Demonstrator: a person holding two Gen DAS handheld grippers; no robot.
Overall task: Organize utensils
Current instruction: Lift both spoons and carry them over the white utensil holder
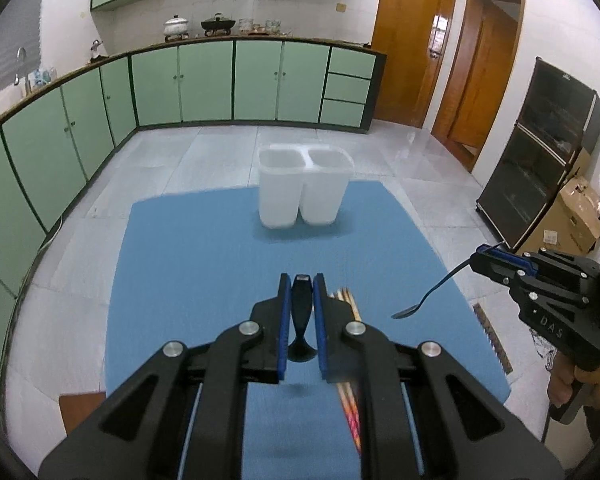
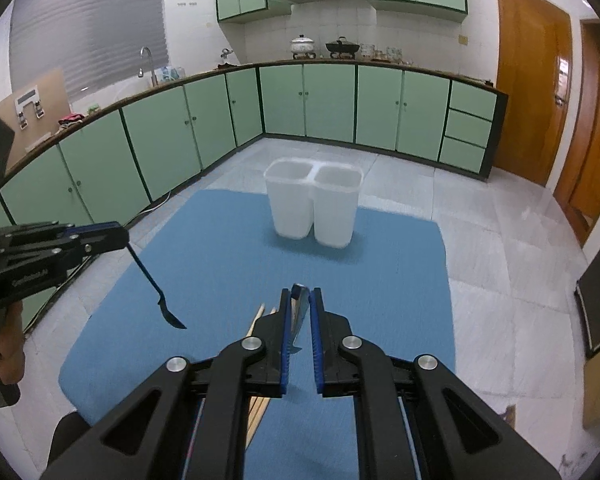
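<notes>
Holding one spoon each, the left hand-held gripper (image 1: 300,300) and right hand-held gripper (image 2: 300,304) haven't filled the empty white holder (image 1: 304,188) yet.

Black spoon (image 1: 301,322): hanging bowl-down in left claw (image 1: 300,280).
Second spoon (image 1: 428,295): dangling from right claw (image 2: 300,290).
Chopsticks (image 1: 346,296): lying on mat.
Twin white holder (image 1: 304,184): standing upright, far mat edge.

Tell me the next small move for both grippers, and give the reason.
Probably carry both forward toward the white two-compartment holder. The left gripper is shut on a black spoon and the right gripper on a metal spoon, both held above the blue mat, while the holder stands ahead, apparently empty.
</notes>
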